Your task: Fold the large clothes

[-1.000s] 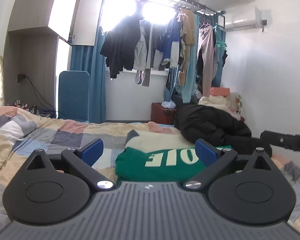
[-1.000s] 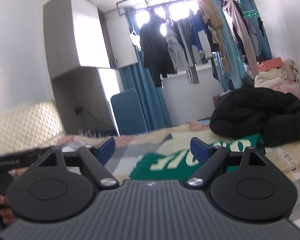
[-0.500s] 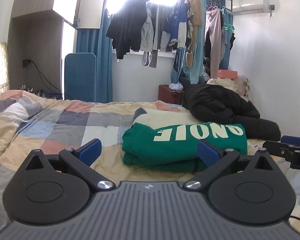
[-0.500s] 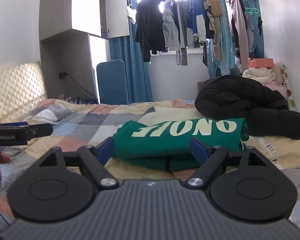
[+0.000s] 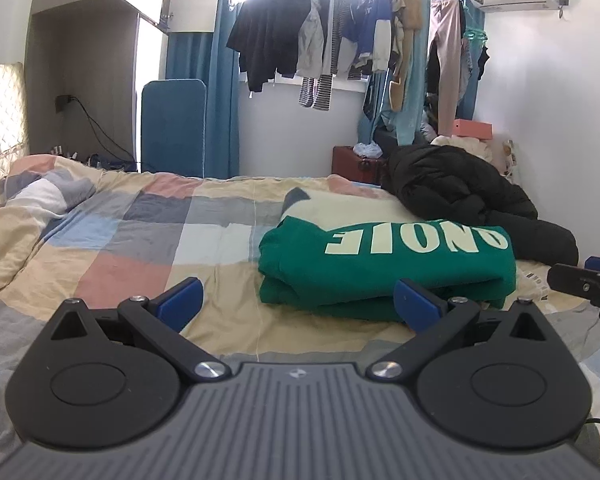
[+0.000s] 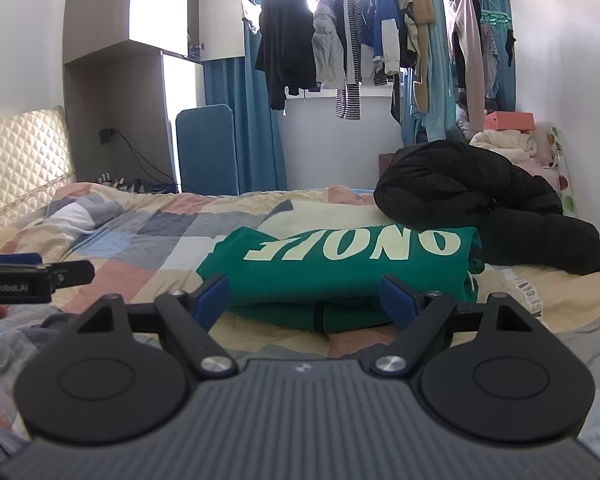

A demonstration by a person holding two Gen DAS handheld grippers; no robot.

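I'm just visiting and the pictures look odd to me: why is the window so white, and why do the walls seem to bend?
Left wrist view: daylight behind the hanging clothes blows out to white glare; the wardrobe leans and curves from the fisheye lens. Right wrist view: same glare at the top, walls bow at the edges, while the green sweatshirt in the middle stays sharp and evenly lit.

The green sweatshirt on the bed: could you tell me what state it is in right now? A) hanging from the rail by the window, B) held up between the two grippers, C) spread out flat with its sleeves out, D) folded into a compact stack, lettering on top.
D: the green sweatshirt lies as a layered bundle on the patchwork bedspread, pale letters facing up, and neither open gripper touches it.
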